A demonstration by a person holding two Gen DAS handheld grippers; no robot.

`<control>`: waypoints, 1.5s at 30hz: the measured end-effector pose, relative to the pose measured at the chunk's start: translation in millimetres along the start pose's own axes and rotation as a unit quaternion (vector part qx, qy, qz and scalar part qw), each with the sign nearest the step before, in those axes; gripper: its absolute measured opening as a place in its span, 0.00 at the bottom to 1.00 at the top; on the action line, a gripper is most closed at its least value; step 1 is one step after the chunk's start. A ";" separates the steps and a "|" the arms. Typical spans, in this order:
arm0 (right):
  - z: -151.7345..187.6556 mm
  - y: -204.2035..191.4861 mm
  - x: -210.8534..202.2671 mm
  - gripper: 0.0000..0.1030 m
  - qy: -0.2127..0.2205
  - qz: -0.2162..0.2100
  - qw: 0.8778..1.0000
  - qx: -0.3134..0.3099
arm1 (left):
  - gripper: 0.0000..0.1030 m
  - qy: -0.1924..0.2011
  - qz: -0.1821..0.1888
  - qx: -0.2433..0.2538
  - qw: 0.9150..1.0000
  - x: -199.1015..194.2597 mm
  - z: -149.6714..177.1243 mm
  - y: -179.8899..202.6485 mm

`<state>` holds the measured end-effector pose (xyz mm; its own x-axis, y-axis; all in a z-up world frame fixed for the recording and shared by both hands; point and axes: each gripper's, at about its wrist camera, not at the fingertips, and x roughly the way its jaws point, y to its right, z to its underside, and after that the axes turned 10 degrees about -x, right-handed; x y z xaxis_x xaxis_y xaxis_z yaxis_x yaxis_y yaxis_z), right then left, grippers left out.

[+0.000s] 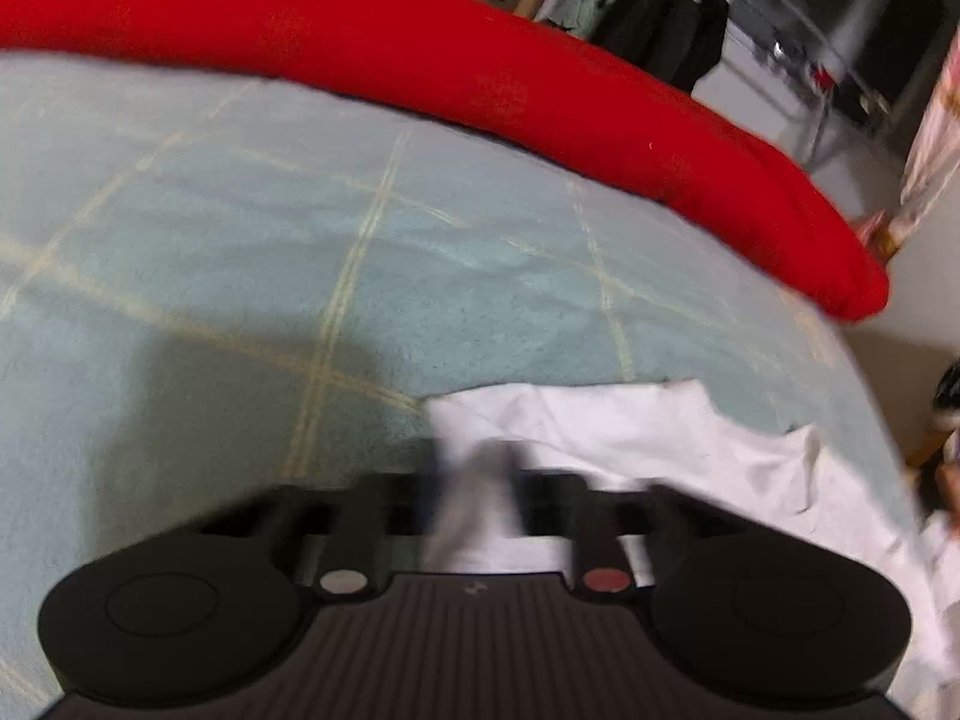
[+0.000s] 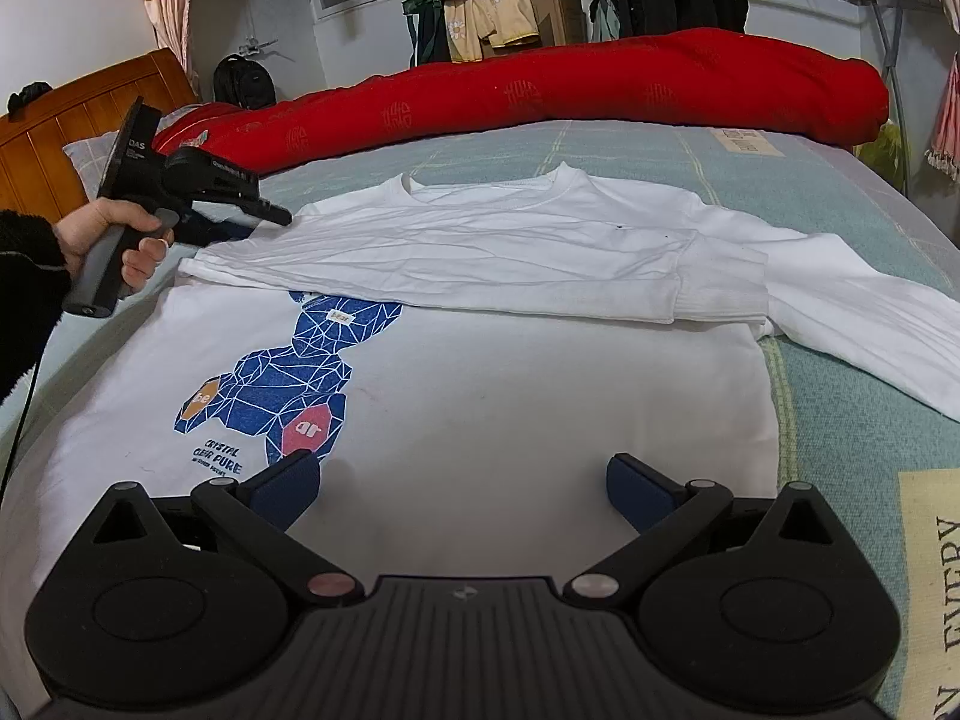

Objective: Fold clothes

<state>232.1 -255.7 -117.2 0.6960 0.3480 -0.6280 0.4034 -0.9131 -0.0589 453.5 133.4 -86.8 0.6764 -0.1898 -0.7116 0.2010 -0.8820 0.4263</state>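
Left hand point(image 2: 105, 234): bare, with a fuzzy black sleeve at the wrist, wrapped round the grey handle at the far left of my right camera's view.
Left gripper point(image 2: 282, 217): black tool reaching over the shoulder edge of the shirt; in its own blurred camera its jaws are pinched together on a fold of white cloth.
White long-sleeved cotton shirt point(image 2: 480, 360): flat on the bed, one sleeve folded across the chest, the other trailing off to the right.
Blue geometric bear print point(image 2: 294, 378): on the shirt front, left of centre.
Right gripper point(image 2: 462, 489): low over the shirt's hem, jaws spread wide, nothing between the blue pads.
Long red padded quilt roll point(image 2: 600, 84): along the bed's far side.
Pale green checked bedsheet point(image 2: 840, 420): bare at the right.
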 end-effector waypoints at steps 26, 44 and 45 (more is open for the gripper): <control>1.2 -1.4 2.2 1.00 0.003 0.004 1.000 0.001 | 0.45 -0.060 -0.002 0.122 0.991 -65.0 78.5 40.4; -32.8 54.6 -17.3 1.00 0.063 -0.108 0.979 0.160 | 0.64 -0.055 0.049 0.232 0.970 -139.4 140.7 94.0; -38.5 62.5 -15.9 1.00 0.062 -0.115 0.975 0.177 | 0.64 -0.053 0.059 0.234 0.969 -147.3 135.0 97.1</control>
<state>269.1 -310.1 -81.1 0.6866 0.5554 -0.4692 0.3417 -0.8161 -0.4660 277.8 17.4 -15.9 0.5940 -0.3220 -0.7372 -0.2324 -0.9460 0.2260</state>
